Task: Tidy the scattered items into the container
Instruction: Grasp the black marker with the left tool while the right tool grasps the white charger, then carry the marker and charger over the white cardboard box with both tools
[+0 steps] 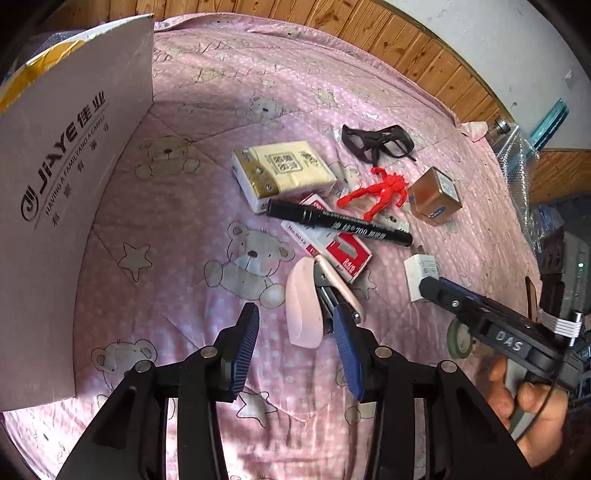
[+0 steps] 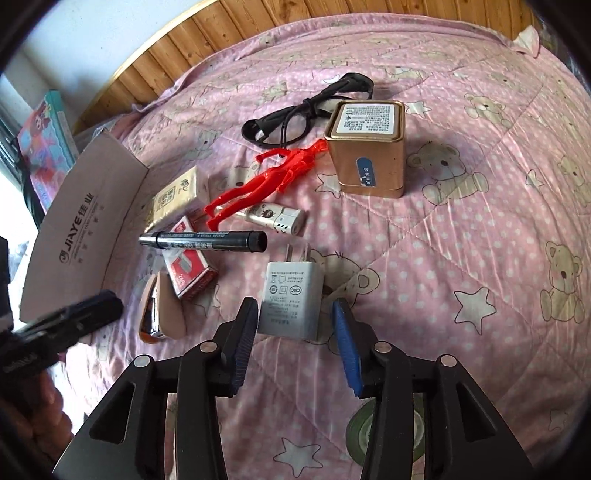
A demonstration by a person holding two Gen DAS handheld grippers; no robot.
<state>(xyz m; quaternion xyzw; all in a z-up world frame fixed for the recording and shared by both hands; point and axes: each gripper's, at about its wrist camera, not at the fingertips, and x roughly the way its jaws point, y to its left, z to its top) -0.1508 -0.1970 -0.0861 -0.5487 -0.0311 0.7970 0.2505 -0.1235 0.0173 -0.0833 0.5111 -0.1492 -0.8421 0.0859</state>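
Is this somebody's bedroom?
Probably a bedroom: the things lie on a pink teddy-bear quilt like a bed's, with wood panelling behind, under a white wall.

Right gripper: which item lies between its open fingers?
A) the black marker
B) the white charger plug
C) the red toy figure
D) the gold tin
B: in the right wrist view the open right gripper straddles the white charger plug, while the black marker, gold tin and red toy figure lie farther off.
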